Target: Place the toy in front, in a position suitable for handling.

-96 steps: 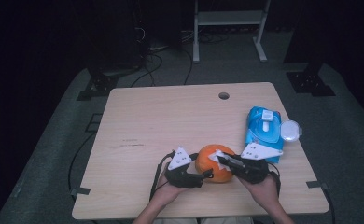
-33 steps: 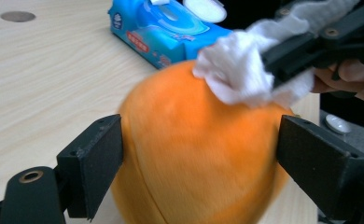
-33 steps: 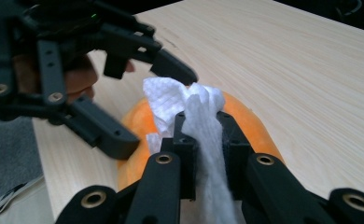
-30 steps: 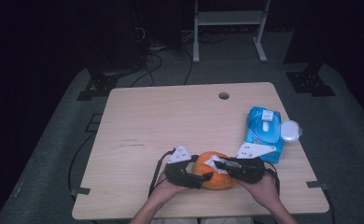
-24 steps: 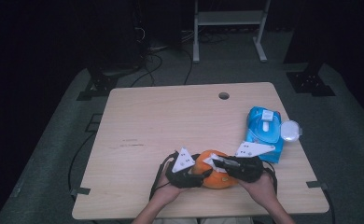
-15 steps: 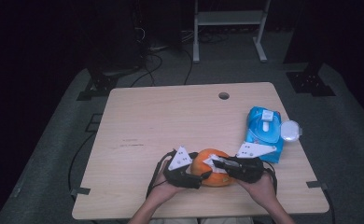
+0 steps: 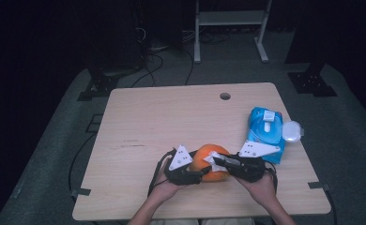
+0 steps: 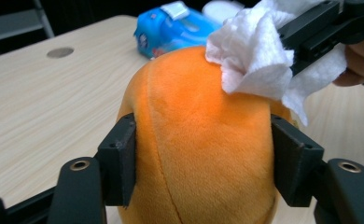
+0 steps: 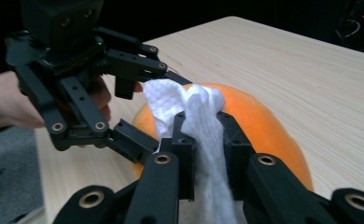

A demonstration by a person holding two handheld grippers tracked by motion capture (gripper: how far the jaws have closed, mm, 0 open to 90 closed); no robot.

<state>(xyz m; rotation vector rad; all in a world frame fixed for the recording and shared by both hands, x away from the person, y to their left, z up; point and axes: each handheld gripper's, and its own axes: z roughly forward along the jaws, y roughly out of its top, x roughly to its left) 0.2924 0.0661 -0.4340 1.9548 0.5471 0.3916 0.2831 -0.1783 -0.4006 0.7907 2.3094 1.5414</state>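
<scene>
Black left tool (image 8: 203, 158) jaws just closed in, pads pressing both sides of round orange plush ball (image 8: 199, 140) on pale wood surface (image 7: 171, 117); right tool (image 9: 207, 140) clamped on white crumpled wipe (image 9: 189, 105) touching ball top, blue wipe pack (image 7: 265, 133) near.

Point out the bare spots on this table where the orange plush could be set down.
The table's whole left half and the far strip around the round hole are bare. The near middle is crowded: both hand-held grippers meet at the orange plush. The right edge holds the blue wipes pack and a white lid.
</scene>
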